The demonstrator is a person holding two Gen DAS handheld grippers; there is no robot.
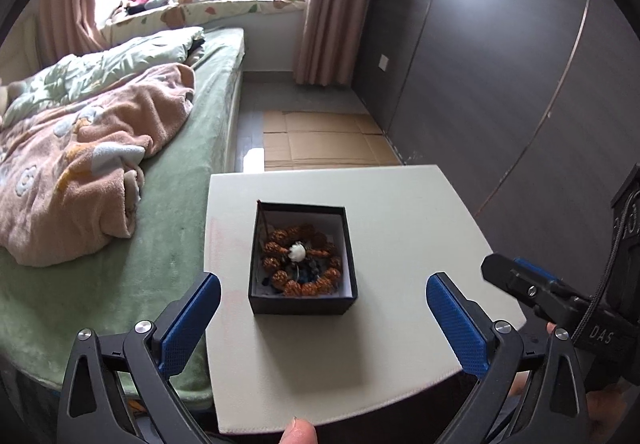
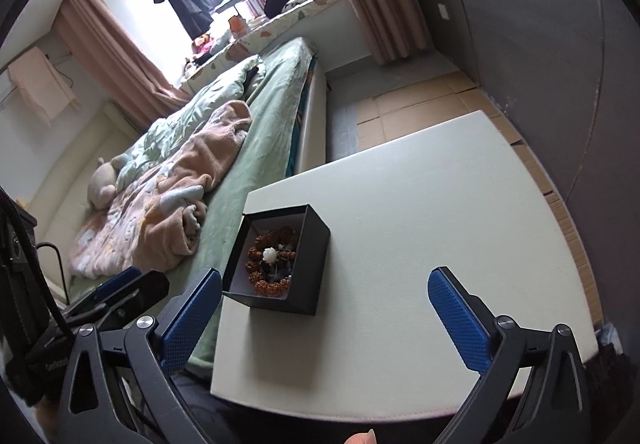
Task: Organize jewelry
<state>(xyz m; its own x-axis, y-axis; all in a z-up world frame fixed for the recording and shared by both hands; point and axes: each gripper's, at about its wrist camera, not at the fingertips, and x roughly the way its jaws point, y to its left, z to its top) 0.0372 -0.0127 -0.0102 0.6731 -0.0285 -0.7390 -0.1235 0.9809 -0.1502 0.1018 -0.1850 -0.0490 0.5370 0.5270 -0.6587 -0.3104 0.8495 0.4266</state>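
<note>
Bed point(image 1: 188, 148) lying along the table's point(image 1: 400, 228) left side, pink blanket point(image 1: 80, 172) heaped on it. Black box point(image 1: 302, 300) sitting open on the table, nearer the bed edge. Brown bead bracelet point(image 1: 301, 262) coiled inside the box, white bead point(image 1: 297, 253) on top. Left gripper point(image 1: 323, 314) and right gripper point(image 2: 325, 310) both hanging spread wide, gripping nothing, short of the box.

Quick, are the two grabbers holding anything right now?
Left gripper: jaws wide open, holding nothing.
Right gripper: jaws wide open, holding nothing.
</note>
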